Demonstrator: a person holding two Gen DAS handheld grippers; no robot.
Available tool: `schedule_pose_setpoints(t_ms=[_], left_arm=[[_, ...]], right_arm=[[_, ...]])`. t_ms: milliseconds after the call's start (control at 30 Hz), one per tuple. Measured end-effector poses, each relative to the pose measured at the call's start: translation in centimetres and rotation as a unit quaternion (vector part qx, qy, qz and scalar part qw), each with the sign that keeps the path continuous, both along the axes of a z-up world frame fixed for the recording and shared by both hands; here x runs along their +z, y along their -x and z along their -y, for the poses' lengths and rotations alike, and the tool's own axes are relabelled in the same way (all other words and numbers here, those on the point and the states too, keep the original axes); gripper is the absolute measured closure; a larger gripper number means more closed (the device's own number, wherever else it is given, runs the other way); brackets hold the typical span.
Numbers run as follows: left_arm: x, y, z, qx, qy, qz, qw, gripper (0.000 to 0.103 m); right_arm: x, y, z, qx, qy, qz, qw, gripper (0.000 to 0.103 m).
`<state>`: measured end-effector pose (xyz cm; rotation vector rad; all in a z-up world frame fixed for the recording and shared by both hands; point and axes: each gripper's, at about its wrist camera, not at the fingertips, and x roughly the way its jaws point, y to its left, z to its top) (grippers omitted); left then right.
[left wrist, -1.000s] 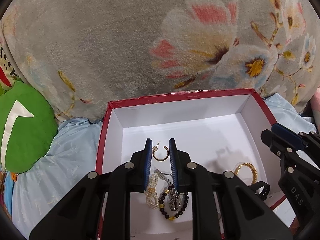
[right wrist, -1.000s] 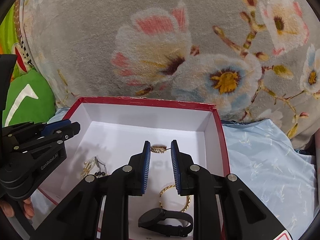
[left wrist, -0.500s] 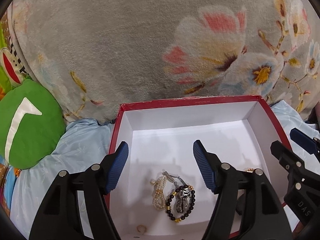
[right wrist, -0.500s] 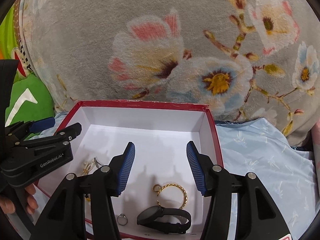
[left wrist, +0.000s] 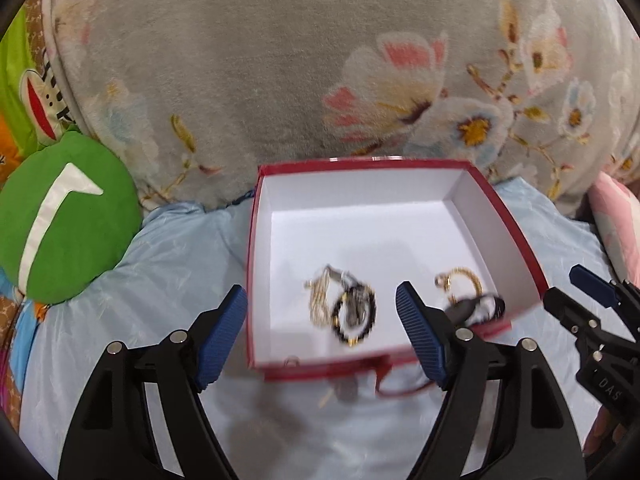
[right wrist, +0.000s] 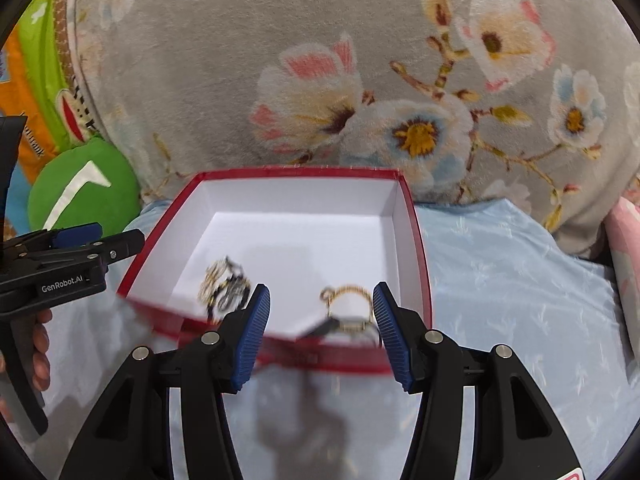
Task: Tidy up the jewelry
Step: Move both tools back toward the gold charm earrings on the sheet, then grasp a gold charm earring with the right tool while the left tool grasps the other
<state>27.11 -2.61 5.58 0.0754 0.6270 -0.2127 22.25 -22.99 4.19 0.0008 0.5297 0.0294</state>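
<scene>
A red box [left wrist: 360, 164] with a white inside lies on the bed. In it are a pearl bracelet [left wrist: 318, 300], a black bead bracelet [left wrist: 356, 316], a gold bangle [left wrist: 460, 282], a black watch [left wrist: 476, 306] and a small ring [left wrist: 292, 360]. My left gripper [left wrist: 320, 292] hangs short of the box's near wall, its jaws opening and holding nothing. My right gripper [right wrist: 321, 291] is open and empty, also just short of the near wall. From that side the bangle [right wrist: 348, 296] and the beads [right wrist: 224, 284] look blurred. Each gripper shows at the edge of the other's view.
A grey floral blanket [left wrist: 280, 80] rises behind the box. A green cushion [left wrist: 60, 220] lies to the left and something pink [left wrist: 612, 216] to the right. Light blue sheet [left wrist: 160, 280] surrounds the box. A hand [right wrist: 40, 340] holds the left gripper's handle.
Both grippers opened, each letting a small gold piece drop into the box. Both then drew back from over the box to its near side.
</scene>
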Motion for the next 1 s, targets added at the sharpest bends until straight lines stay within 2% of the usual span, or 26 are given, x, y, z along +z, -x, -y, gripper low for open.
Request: schedule_pose_setpoints(t_ms=[100, 400, 500, 700, 800, 1000], left_arm=[[-1.0, 3.1, -0.8, -0.010, -0.005, -0.005, 0.9999, 0.029], [-6.3, 11.8, -1.7, -0.054, -0.018, -0.070, 0.9959, 0.029], [-8.3, 13.8, -1.8, -0.065, -0.003, -0.101, 0.9927, 0.029], [-11.5, 16.4, -2.1, -0.059, 0.015, -0.142, 0.9880, 0.029], [-12.7, 17.1, -2.2, -0.056, 0.021, -0.161, 0.9852, 0.029], [-13.8, 17.3, -2.0, -0.053, 0.025, -0.177, 0.9824, 0.029]], right_arm=[[-1.2, 3.9, -0.2, -0.001, 0.007, -0.012, 1.000, 0.050], [-6.0, 13.5, -0.2, -0.021, 0.023, -0.066, 0.997, 0.050], [-7.8, 15.8, -0.4, -0.018, 0.012, -0.090, 0.996, 0.050], [-12.0, 17.6, -1.5, -0.003, -0.010, -0.141, 0.990, 0.050], [-13.1, 17.7, -2.0, 0.001, -0.015, -0.151, 0.988, 0.052], [-14.4, 17.3, -2.6, 0.004, -0.014, -0.158, 0.987, 0.072]])
